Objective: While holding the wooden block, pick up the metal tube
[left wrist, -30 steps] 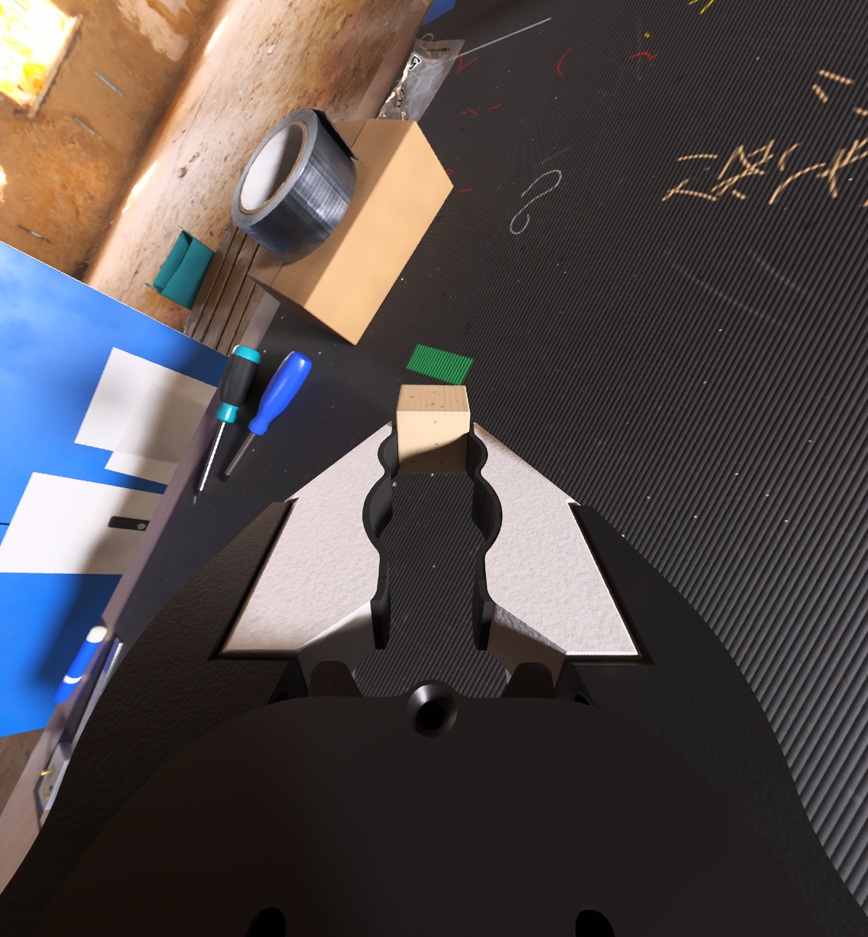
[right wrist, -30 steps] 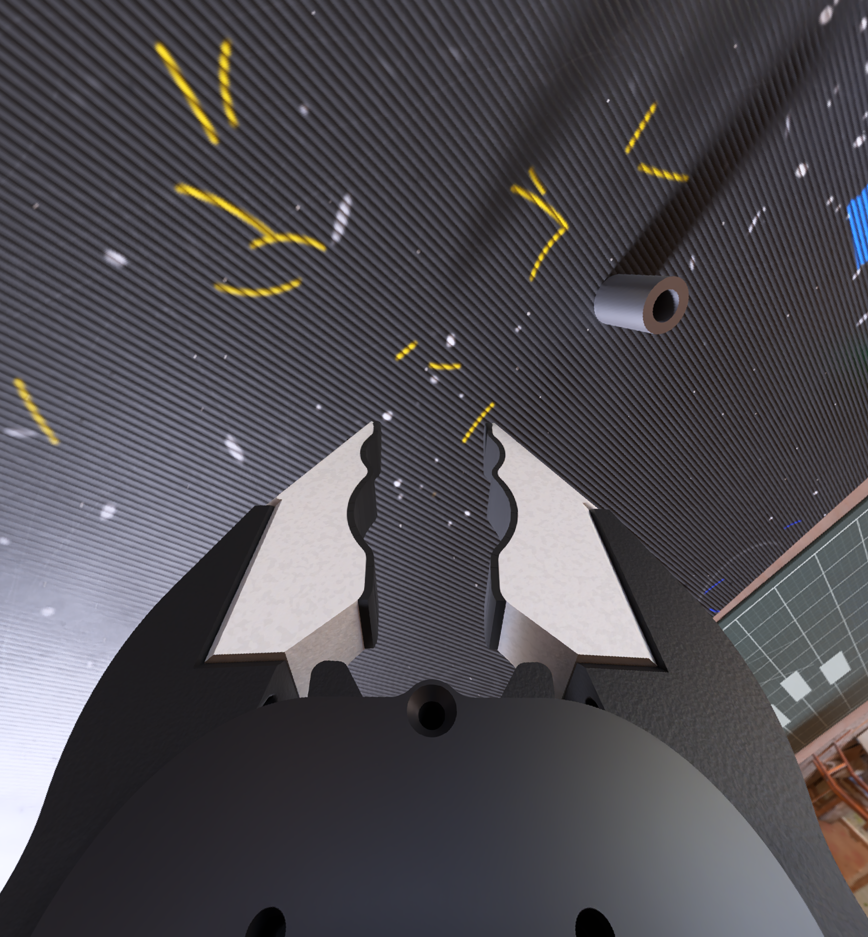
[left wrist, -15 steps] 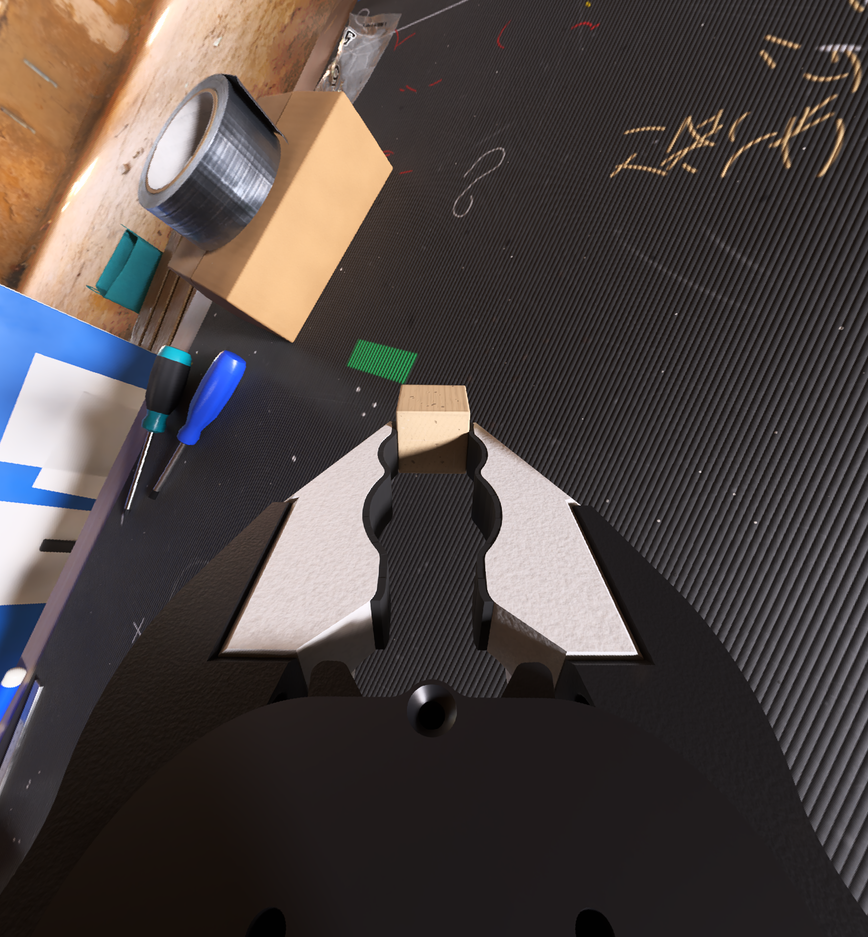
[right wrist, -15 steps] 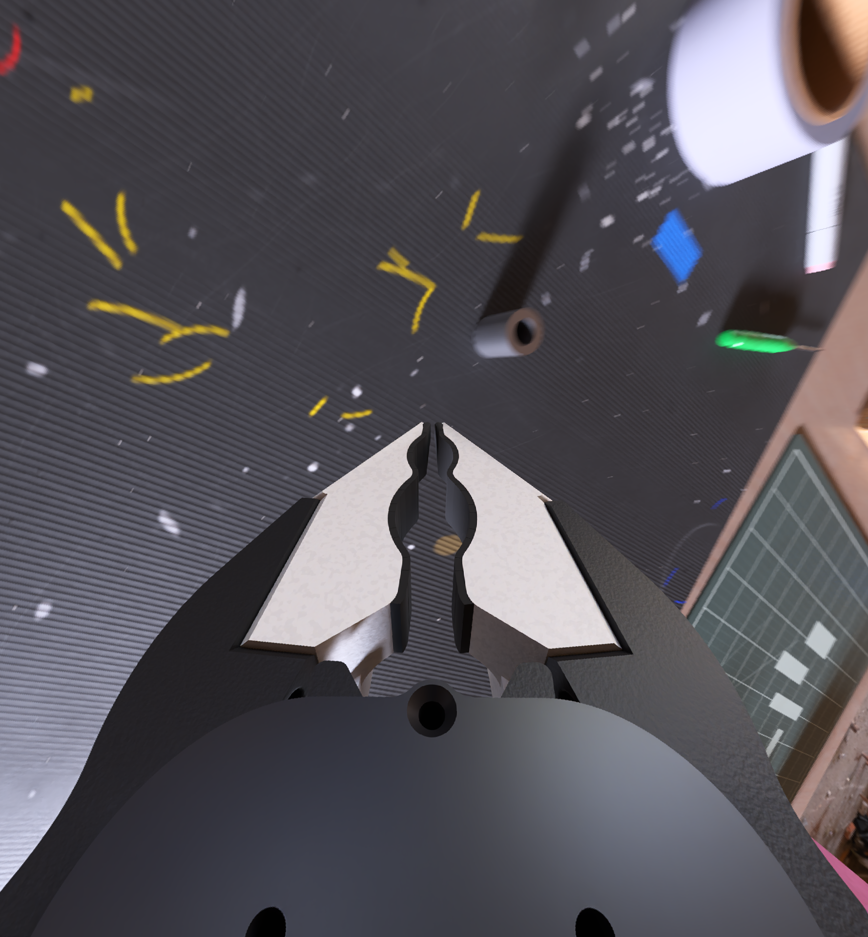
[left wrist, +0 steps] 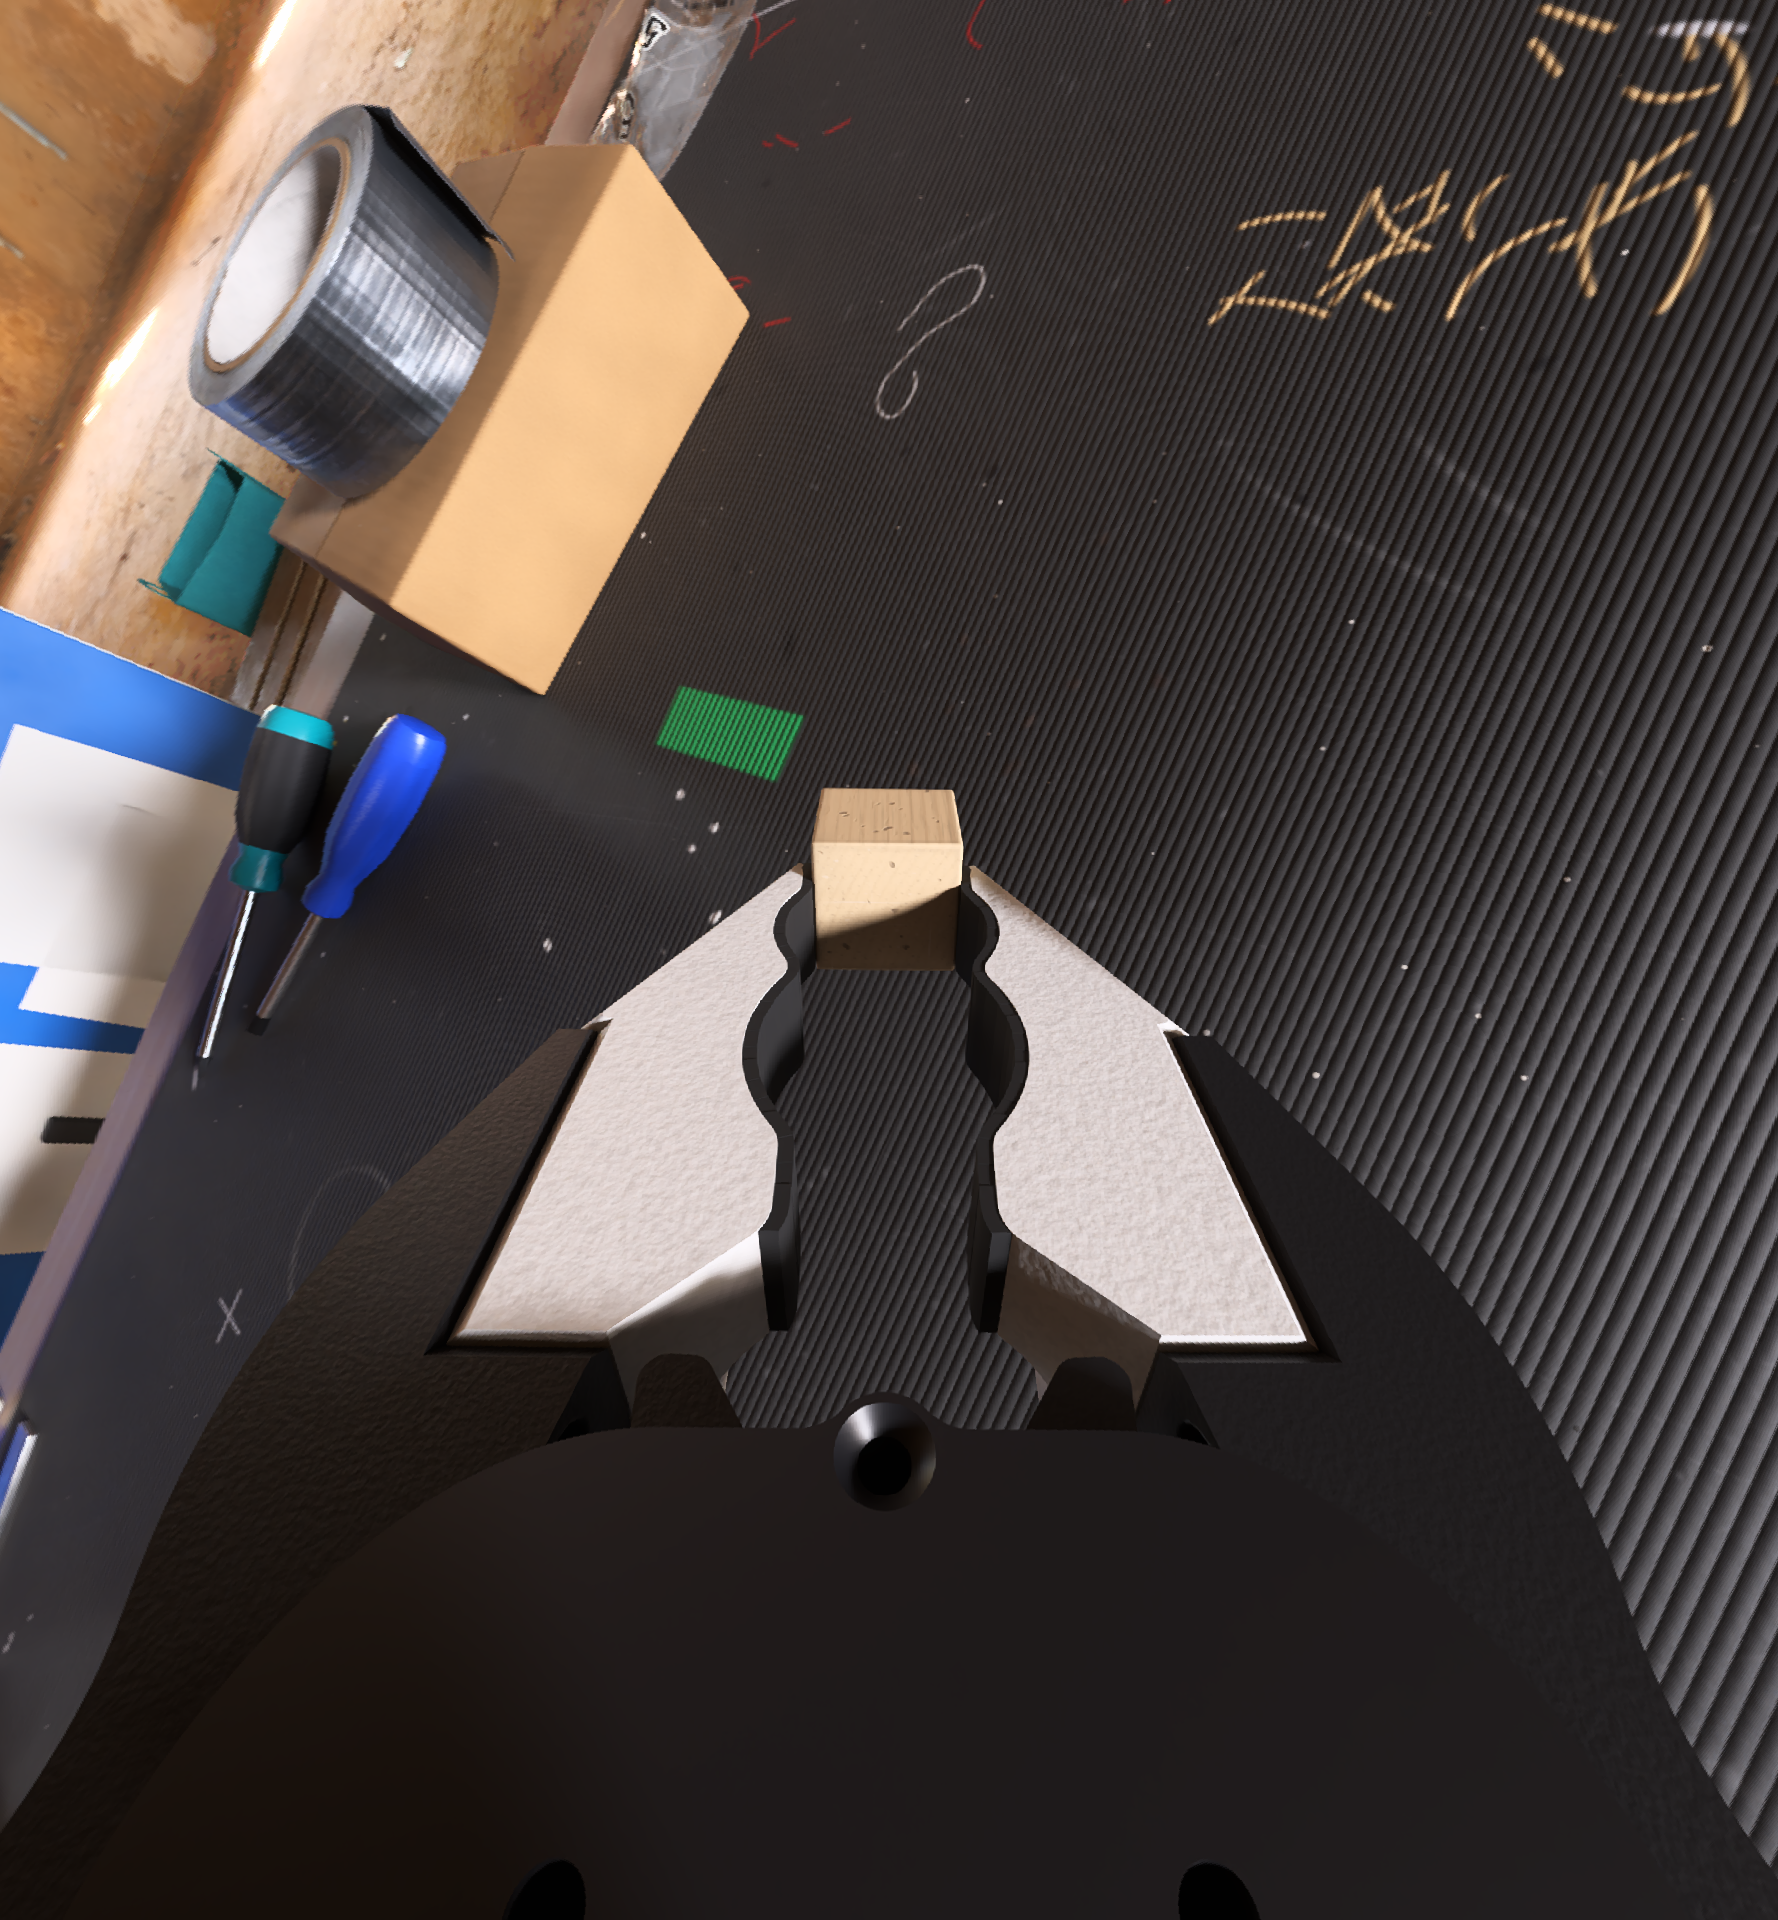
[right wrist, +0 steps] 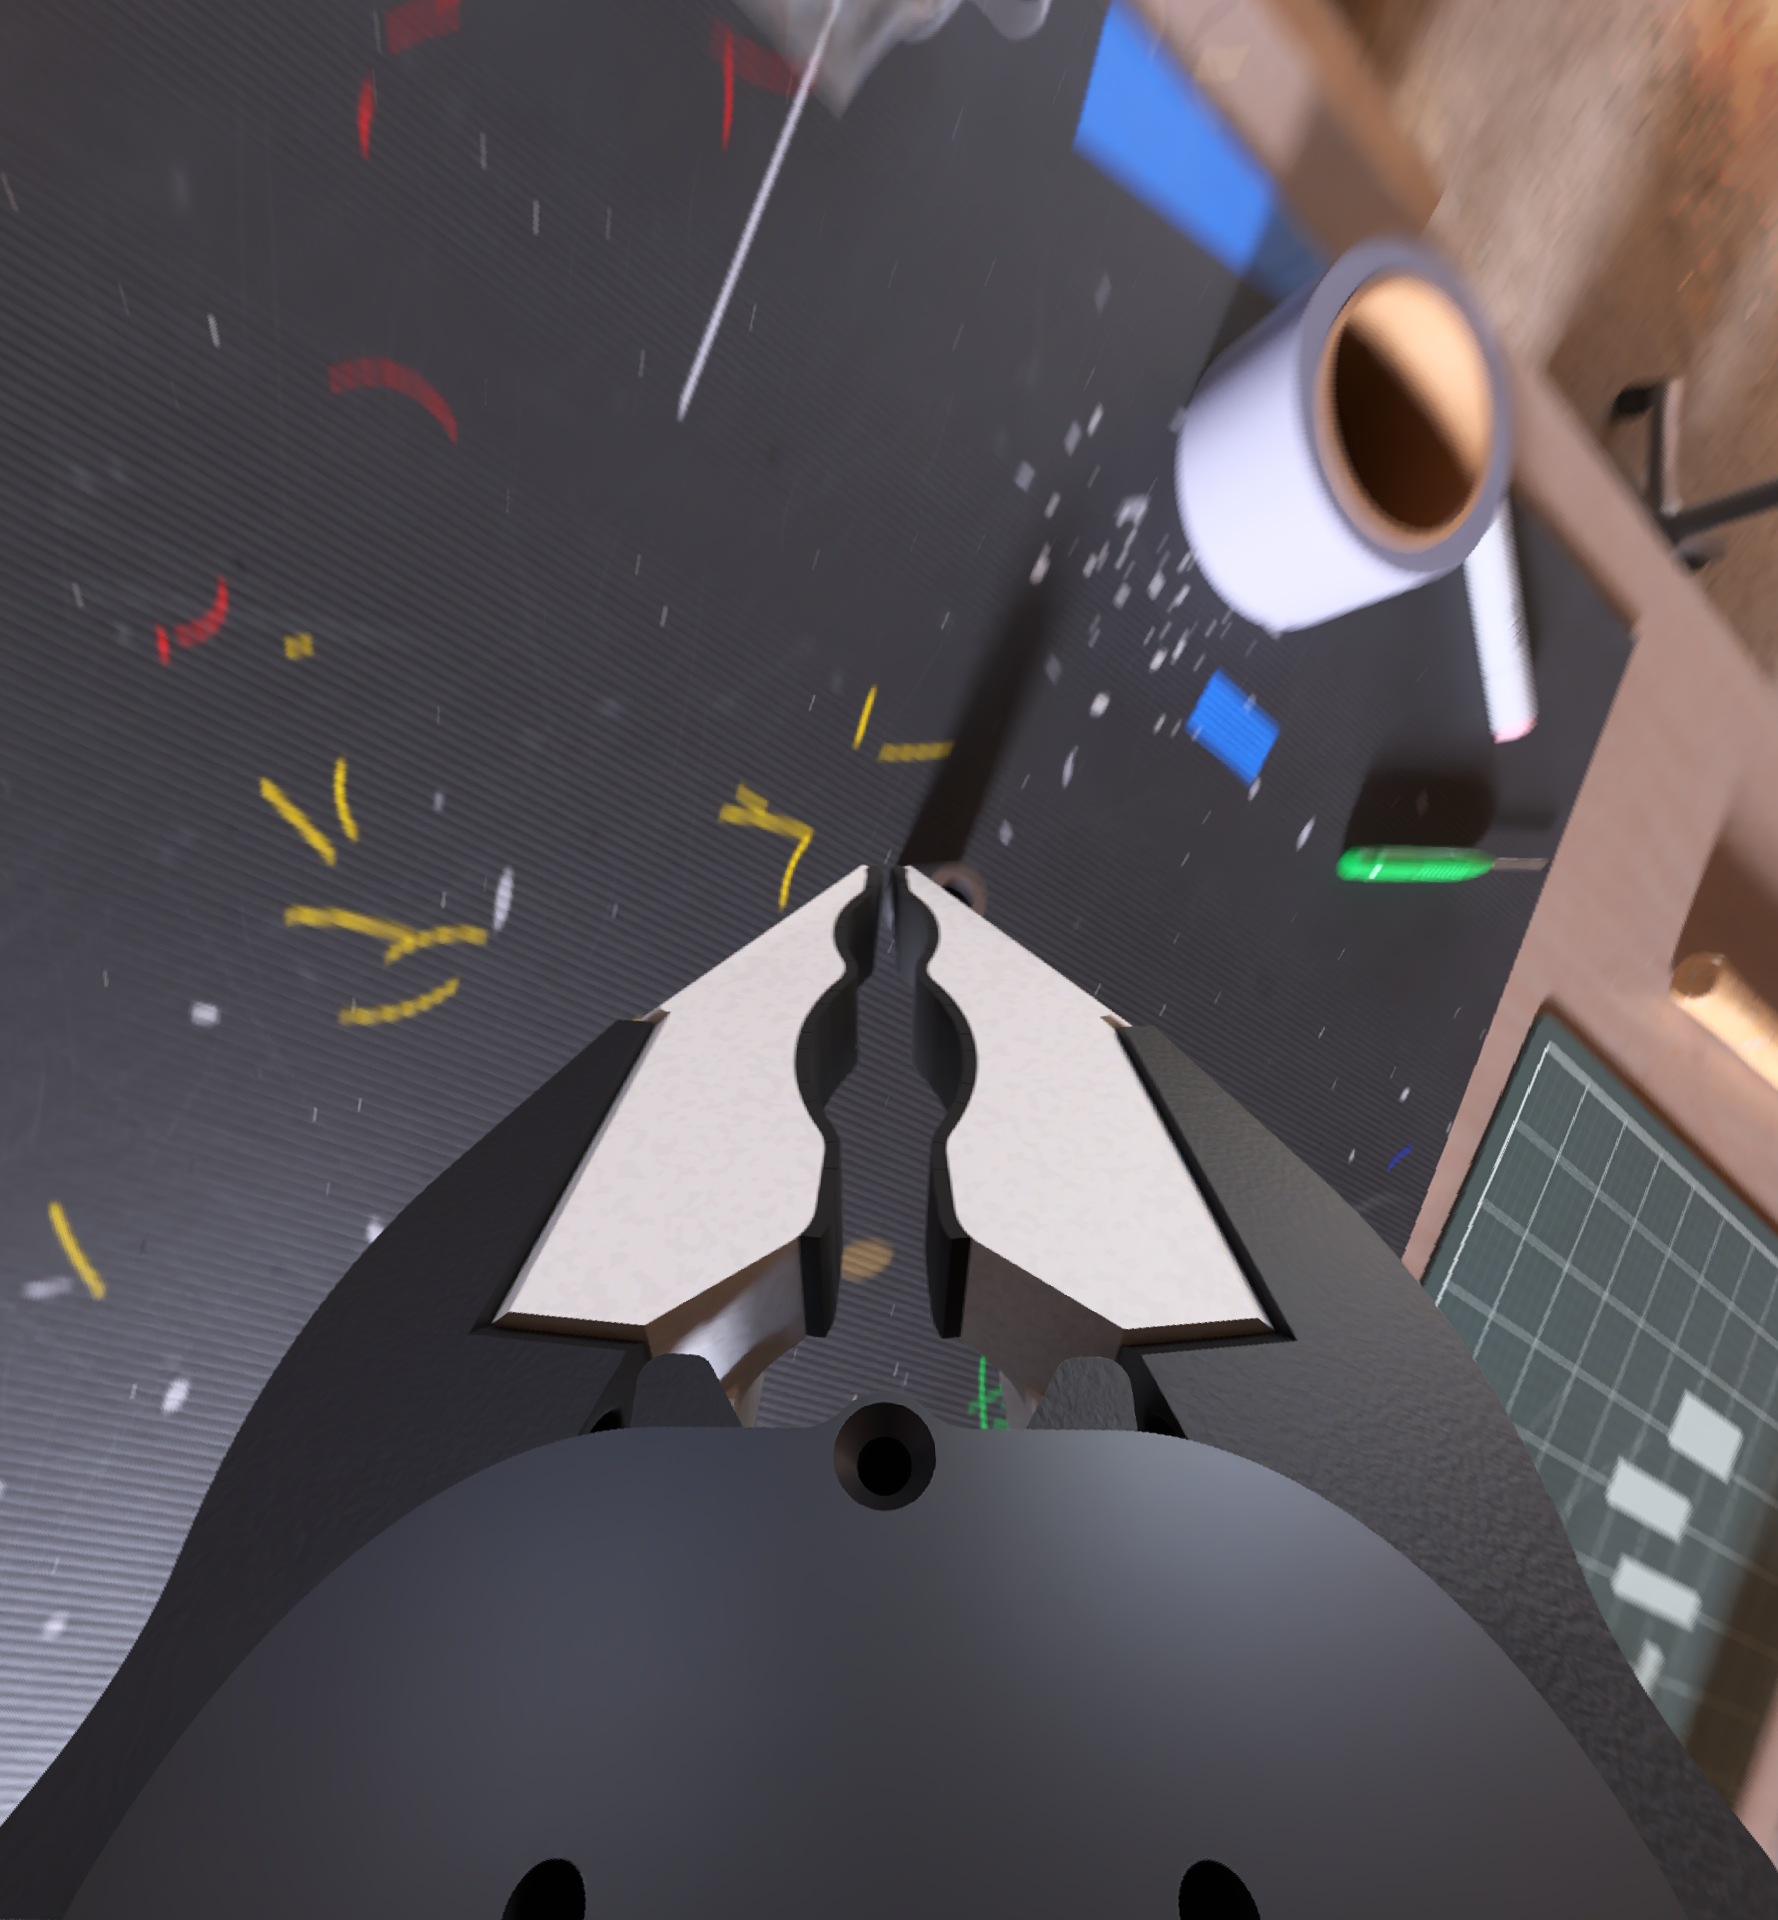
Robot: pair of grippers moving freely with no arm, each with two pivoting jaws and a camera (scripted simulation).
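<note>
Your left gripper point(left wrist: 886, 914) has its jaws clamped on the wooden block point(left wrist: 886, 878), a pale cube with fine specks, pinched at the fingertips in the middle of the left wrist view and held above the dark ribbed mat point(left wrist: 1384, 727). Your right gripper point(right wrist: 890, 894) has its jaws drawn almost together, only a sliver of gap at the tips, and nothing between them. The one container you can see is the cardboard box point(left wrist: 552, 416) in the upper left of the left wrist view; it is closed, so its contents are hidden, and a roll of grey duct tape point(left wrist: 345, 301) leans against it. Below it lie a green patch point(left wrist: 729, 731) on the mat and two screwdrivers side by side, one with a black and teal handle point(left wrist: 277, 800) and one with a blue handle point(left wrist: 371, 810). Only the right wrist view shows the metal tube point(right wrist: 963, 886): just a bit of its round end peeks out right behind the right fingertip, near the centre of the frame, lying on the mat; whether the tips touch it you cannot tell. That view alone also shows a white tape roll point(right wrist: 1321, 468) at the upper right, a green-handled tool point(right wrist: 1415, 864) at the right edge, and a gridded cutting mat point(right wrist: 1643, 1351) at the lower right.
</note>
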